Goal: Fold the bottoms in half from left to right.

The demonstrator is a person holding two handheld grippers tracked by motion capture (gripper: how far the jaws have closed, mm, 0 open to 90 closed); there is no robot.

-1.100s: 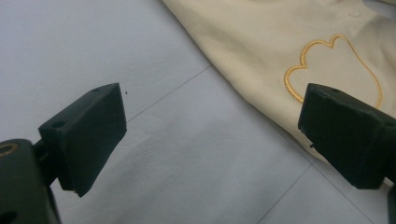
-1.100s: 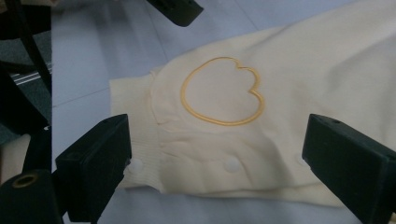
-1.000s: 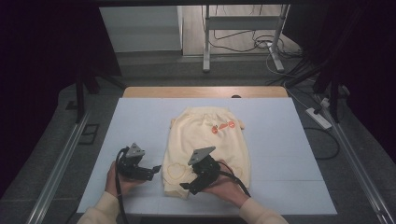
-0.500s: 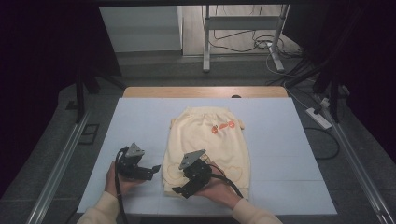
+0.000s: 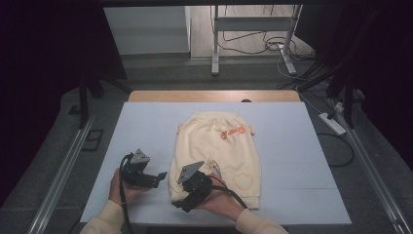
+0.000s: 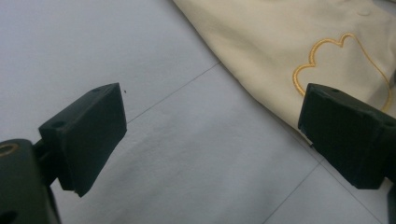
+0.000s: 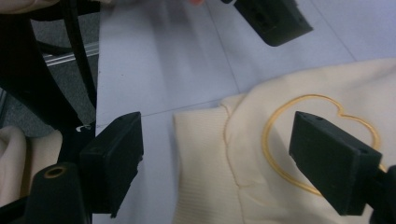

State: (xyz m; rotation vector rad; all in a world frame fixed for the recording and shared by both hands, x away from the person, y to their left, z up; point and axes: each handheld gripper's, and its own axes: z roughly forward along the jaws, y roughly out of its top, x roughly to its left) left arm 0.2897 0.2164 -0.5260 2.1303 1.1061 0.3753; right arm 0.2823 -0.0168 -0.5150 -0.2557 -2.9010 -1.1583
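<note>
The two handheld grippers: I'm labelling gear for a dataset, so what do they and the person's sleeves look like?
Both the left gripper and the right gripper are black, each topped by a grey three-cornered plate, with a black cable trailing back. Their jaws are blocky black pads with small screw holes. A brass-coloured ring sits on the right gripper's body. The person wears cream long sleeves with ribbed cuffs.
</note>
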